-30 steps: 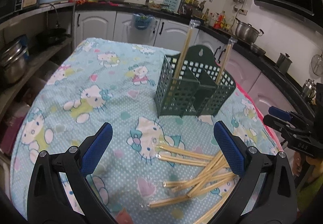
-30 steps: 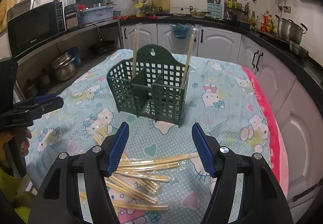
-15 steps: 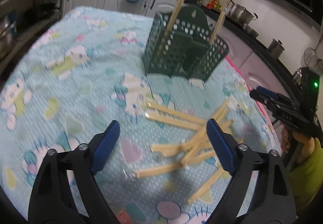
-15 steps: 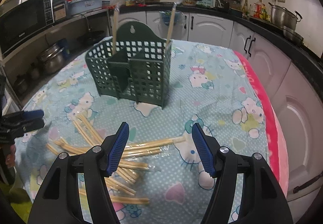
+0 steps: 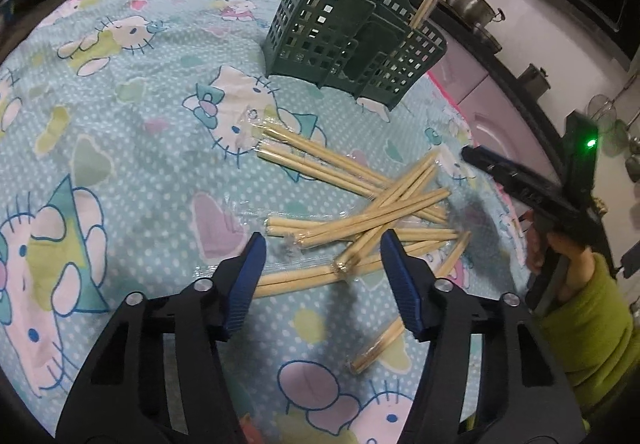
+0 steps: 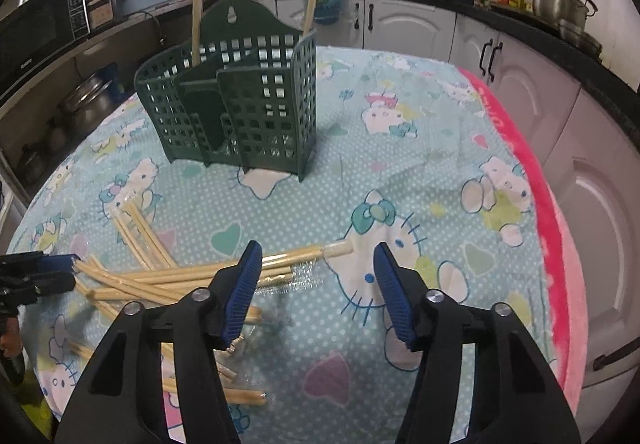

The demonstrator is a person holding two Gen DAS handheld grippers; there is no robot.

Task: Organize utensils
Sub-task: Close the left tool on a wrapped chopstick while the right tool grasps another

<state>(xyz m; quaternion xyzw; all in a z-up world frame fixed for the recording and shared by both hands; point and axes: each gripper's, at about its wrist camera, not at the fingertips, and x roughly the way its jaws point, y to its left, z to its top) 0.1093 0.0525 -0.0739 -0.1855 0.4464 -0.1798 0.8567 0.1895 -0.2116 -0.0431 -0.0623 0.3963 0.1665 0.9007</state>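
Observation:
A dark green slotted caddy [image 5: 352,32] [image 6: 236,104] stands on the cartoon-cat cloth, with two wrapped chopstick pairs [image 6: 197,24] upright in it. Several more plastic-wrapped chopsticks [image 5: 360,212] [image 6: 160,276] lie crossed in a loose pile in front of it. My left gripper [image 5: 324,264] hangs low over the pile's near end, its jaws closing around a wrapped pair [image 5: 296,278] that the pads are not touching. My right gripper [image 6: 316,264] is at the pile's other end, jaws also closing, with one pair's tip [image 6: 308,254] between them, untouched.
Each view catches the other gripper: the right one [image 5: 520,184] held by a hand in a green sleeve, the left one [image 6: 40,272] at the left edge. A pink cloth border [image 6: 556,244] marks the table's right side. Kitchen cabinets and a worktop with pots ring the table.
Both grippers have sunk toward the chopstick pile and tipped further down. Their jaws have narrowed, the left's by much more. The pile and caddy have stayed put.

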